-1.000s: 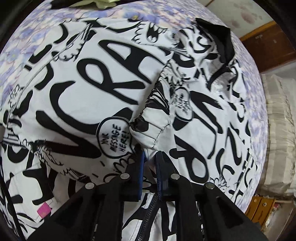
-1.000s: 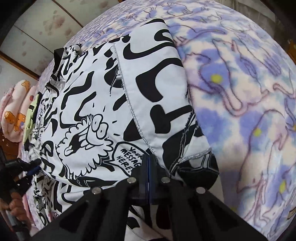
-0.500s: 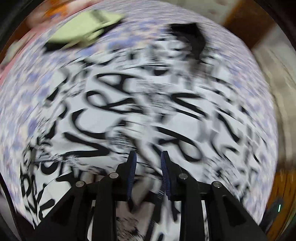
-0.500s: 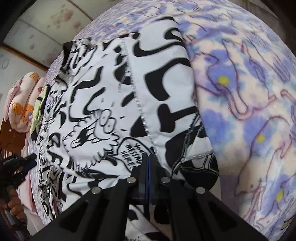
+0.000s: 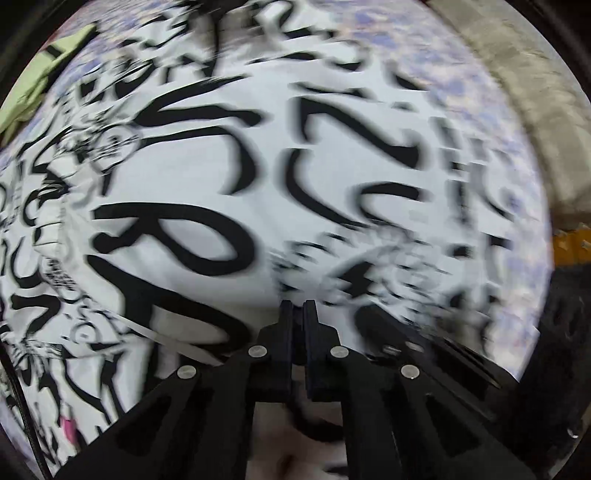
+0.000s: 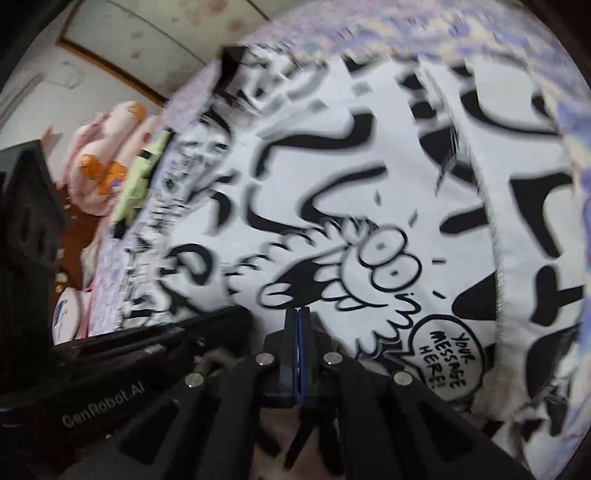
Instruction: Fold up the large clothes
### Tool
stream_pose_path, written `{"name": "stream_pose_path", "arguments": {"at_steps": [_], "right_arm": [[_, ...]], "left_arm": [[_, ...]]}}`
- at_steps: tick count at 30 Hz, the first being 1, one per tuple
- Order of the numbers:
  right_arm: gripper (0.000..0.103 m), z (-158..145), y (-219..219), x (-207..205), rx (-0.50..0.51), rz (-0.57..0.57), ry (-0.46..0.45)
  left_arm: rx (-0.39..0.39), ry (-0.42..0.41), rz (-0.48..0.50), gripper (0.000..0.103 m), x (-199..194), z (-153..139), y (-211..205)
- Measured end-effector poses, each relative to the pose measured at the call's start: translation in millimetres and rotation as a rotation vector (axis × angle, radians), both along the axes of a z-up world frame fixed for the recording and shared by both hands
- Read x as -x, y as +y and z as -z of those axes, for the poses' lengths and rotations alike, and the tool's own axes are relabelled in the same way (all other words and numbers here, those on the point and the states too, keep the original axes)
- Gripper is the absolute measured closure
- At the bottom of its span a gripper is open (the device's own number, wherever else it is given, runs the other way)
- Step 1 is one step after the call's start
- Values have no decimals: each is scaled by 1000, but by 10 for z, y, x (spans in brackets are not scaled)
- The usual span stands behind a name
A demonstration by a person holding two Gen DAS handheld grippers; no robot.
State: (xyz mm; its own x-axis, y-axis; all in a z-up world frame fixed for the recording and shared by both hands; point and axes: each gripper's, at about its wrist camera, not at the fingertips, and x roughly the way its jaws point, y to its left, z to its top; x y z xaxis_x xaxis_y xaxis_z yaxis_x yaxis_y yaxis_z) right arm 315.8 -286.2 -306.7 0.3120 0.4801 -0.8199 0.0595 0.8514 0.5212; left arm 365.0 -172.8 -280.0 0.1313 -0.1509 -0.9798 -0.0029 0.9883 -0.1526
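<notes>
Left wrist view blurry: left gripper (image 5: 297,303) jaws nearly closed, can't tell if pinching jacket (image 5: 229,177) on bed (image 5: 454,70). Right gripper (image 6: 297,311) jaws closed at jacket's near edge, approx 6 o'clock, grip unclear. Prob mid-fold; nxt needs both edges carried over evenly.

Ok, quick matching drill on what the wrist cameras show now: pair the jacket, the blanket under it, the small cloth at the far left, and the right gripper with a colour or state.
Things:
1. jacket
2. blanket
3. small cloth
4. right gripper

Colour or state:
A. pale green
B. shut, pads pressed together
C. white with black lettering and cartoons
D. purple and pink floral

Pairs: 1-C, 2-D, 3-A, 4-B
</notes>
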Motion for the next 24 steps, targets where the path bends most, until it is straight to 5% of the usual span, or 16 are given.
{"name": "stream_pose_path", "arguments": {"at_steps": [3, 7, 12, 14, 20, 24], "right_arm": [[103, 101, -118, -14, -14, 53, 35], [103, 16, -413, 76, 166, 100, 31], [103, -69, -918, 292, 197, 149, 54], [103, -197, -918, 351, 310, 138, 41], [103, -469, -750, 293, 135, 106, -94], [103, -340, -364, -49, 53, 37, -134]], "left_arm": [[-89, -47, -93, 101, -59, 18, 317], [-197, -100, -191, 101, -63, -14, 861], [-76, -99, -272, 101, -5, -49, 1302], [-56, -117, -260, 100, 36, -147, 1273], [69, -84, -164, 78, 27, -269, 818], [57, -99, -88, 78, -157, -186, 410]]}}
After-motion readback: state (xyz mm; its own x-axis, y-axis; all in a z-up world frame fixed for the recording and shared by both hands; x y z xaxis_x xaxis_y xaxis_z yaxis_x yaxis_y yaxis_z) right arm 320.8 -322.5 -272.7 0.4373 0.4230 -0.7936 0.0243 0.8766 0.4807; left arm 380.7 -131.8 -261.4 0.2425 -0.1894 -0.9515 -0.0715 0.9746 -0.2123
